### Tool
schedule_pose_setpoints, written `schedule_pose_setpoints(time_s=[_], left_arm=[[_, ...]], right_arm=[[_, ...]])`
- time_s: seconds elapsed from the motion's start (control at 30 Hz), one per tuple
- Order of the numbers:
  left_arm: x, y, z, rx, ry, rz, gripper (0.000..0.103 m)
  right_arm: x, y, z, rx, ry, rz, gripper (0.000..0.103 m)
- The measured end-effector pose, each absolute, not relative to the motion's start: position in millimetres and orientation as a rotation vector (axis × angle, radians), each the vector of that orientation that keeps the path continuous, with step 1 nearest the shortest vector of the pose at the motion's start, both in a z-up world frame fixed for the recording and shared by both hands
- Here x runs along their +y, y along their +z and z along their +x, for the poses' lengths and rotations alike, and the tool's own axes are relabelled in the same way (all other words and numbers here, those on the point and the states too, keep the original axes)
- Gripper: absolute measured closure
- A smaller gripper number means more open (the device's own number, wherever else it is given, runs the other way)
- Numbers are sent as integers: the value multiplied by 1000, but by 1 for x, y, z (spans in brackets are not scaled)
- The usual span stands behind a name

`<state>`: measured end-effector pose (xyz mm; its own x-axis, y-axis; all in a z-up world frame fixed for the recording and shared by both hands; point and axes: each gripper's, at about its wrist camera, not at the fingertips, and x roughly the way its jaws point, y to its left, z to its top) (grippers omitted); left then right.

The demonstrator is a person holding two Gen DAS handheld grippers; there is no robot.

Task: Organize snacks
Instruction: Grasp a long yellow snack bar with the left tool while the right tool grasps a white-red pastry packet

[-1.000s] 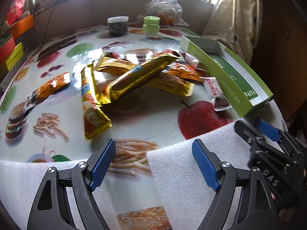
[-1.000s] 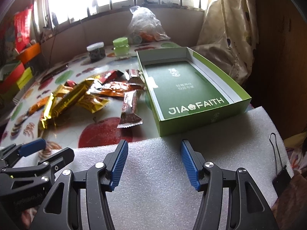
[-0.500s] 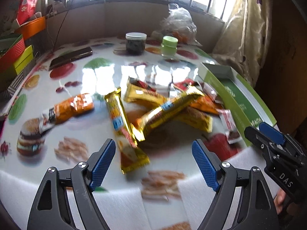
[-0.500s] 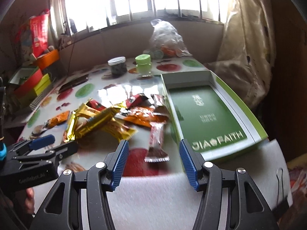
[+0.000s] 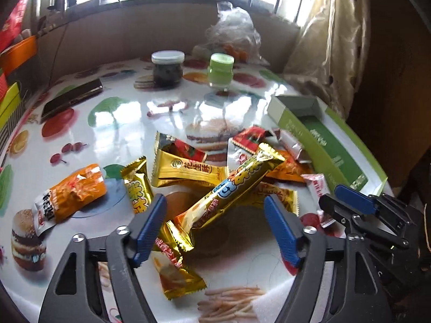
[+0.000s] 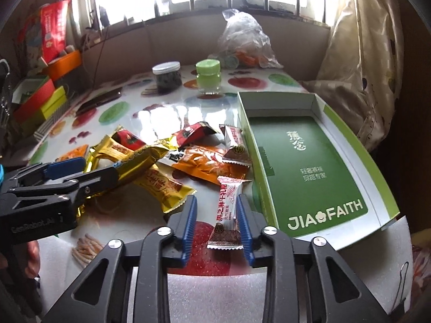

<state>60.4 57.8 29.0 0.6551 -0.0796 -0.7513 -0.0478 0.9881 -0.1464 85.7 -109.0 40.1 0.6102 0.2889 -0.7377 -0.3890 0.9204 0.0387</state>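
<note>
Glossy white tablecloth (image 5: 129, 140) printed with red apples, green rounds, burgers and fries. Long shiny gold wrapper (image 5: 231, 188) lettered blue and yellow; crinkly orange packet (image 5: 72, 191) toward the table's left edge. Flat green-and-white box (image 6: 309, 167) with pale lettering along the right edge.

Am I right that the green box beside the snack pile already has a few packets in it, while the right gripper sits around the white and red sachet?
Not quite: the right wrist view shows the green box with nothing in it. The right gripper is indeed around the white and red sachet, its jaws closing.
</note>
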Motion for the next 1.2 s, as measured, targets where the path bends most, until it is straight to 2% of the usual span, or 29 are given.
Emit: schedule_pose_setpoints(time_s=[0.13, 0.3, 0.47, 0.63, 0.8, 1.2], left_arm=[[56, 24, 67, 875, -36, -158, 39], [53, 20, 77, 895, -66, -156, 40], [52, 15, 81, 918, -66, -150, 54], [52, 13, 82, 936, -82, -161, 73], [52, 14, 81, 930, -84, -181, 78], [53, 23, 71, 907, -68, -243, 79]], right_arm=[[-107, 33, 91, 849, 367, -154, 76], [-104, 27, 96, 872, 373, -167, 77], [-104, 25, 99, 884, 370, -163, 82], [-103, 24, 99, 886, 371, -165, 84], [-106, 25, 98, 885, 376, -145, 84], [-116, 34, 94, 862, 409, -79, 85]])
